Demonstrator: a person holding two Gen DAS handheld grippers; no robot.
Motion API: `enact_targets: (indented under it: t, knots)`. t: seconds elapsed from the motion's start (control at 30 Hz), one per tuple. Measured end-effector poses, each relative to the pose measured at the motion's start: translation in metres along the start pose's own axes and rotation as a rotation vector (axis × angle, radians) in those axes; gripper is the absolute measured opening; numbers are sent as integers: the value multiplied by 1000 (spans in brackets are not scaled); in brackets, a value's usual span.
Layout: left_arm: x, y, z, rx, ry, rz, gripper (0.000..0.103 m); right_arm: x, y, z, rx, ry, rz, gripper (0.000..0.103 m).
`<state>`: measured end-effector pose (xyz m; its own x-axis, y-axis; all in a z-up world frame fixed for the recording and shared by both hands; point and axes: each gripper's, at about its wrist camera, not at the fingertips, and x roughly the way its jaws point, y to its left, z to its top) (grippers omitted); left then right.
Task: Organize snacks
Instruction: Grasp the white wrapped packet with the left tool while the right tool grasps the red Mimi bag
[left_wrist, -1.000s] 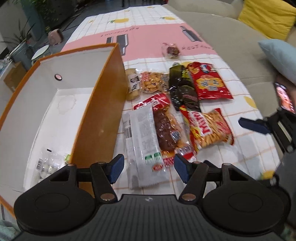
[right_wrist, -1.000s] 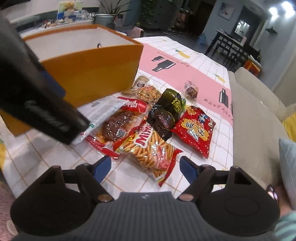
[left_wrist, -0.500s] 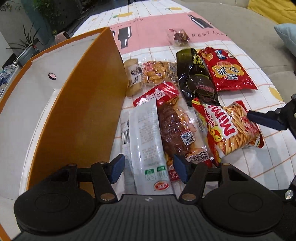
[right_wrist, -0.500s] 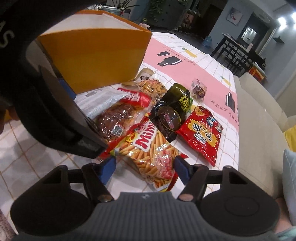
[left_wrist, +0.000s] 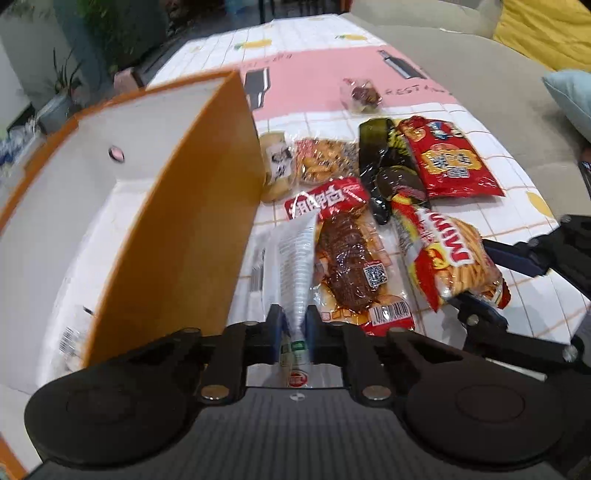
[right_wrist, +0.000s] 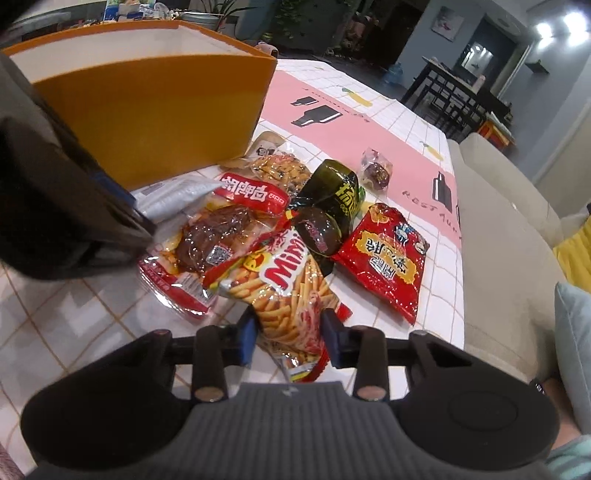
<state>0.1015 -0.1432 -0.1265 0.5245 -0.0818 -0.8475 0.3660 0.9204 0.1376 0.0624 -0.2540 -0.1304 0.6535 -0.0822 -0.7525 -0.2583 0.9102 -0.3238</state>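
Nearest in the left wrist view, the left gripper (left_wrist: 293, 326) is clamped on the near end of a white packet (left_wrist: 295, 258), its blue pads pressing the plastic from both sides; a small red logo and green marks show on the packet's near end, but the print is too small to read. The packet lies just beside the orange wall of the box (left_wrist: 192, 236), on the checked tablecloth (left_wrist: 517, 177).

In the right wrist view, the right gripper (right_wrist: 290, 332) is closed on the near end of the bag of stick snacks (right_wrist: 291, 291), which bears the word "Mixxi" or similar in red letters; the last letters are creased and cannot be read for sure. The bag rests on the tablecloth, touching the packet of braised meat (right_wrist: 210, 240) on its left, which carries a QR code, a barcode and white Chinese characters on a red band.

Farther off lie a dark green bag (right_wrist: 334, 199) with yellow characters, partly over the stick snacks, and a red bag (right_wrist: 388, 254) with yellow Chinese writing just beside it. Behind the meat sit a clear bag of golden bites (right_wrist: 280, 168) and a small bun packet (right_wrist: 264, 146) against the box. A small wrapped sweet (right_wrist: 376, 171) lies alone on the pink stripe, where "RESTAU" can be read. Inside the box, a small packet (left_wrist: 72, 339) rests on the floor.
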Motion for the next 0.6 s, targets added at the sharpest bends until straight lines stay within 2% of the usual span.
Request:
enact_targets:
  t: [0.1, 0.3, 0.6]
  knots:
    - [-6, 3, -4, -11, 25, -51, 10, -3, 1, 1, 3, 7, 12, 32]
    - [-16, 8, -13, -20, 57, -102, 9, -12, 1, -2, 28, 32, 43, 30]
    - [-31, 5, -33, 39, 107, -266, 10, -30, -7, -14, 88, 83, 78, 30]
